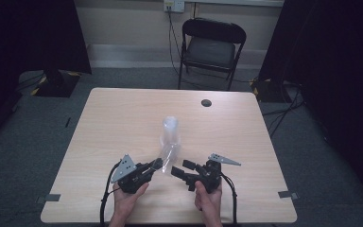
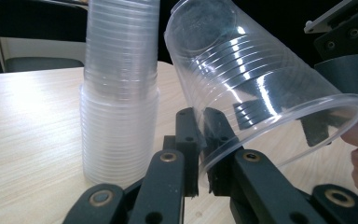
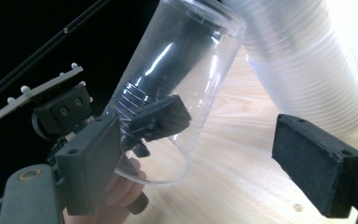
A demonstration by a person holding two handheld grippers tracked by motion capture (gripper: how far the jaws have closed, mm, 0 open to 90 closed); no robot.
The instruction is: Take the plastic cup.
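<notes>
A big wooden table fills the middle of the high view, and a black folding chair stands behind its far edge on the grey floor. Near the far side of the table there is a small dark round hole. In the middle of the table stands a tall stack of clear plastic cups, mouth down and upright. In the left gripper view the stack of clear plastic cups is just to the left of one single clear cup. That single cup is off the stack, tipped on its side in the air, with its open mouth pointing toward the right gripper and its bottom pointing up toward the stack. The left gripper is pinching the rim of the single cup, one jaw inside the wall and one outside, clamped tight on it. The right gripper is close beside the cup, and its jaws stand wide apart with nothing between them. In the right gripper view the single cup sits past its left jaw, near it, but I cannot tell if they touch. A person's hands hold both grippers at the near edge of the table.
</notes>
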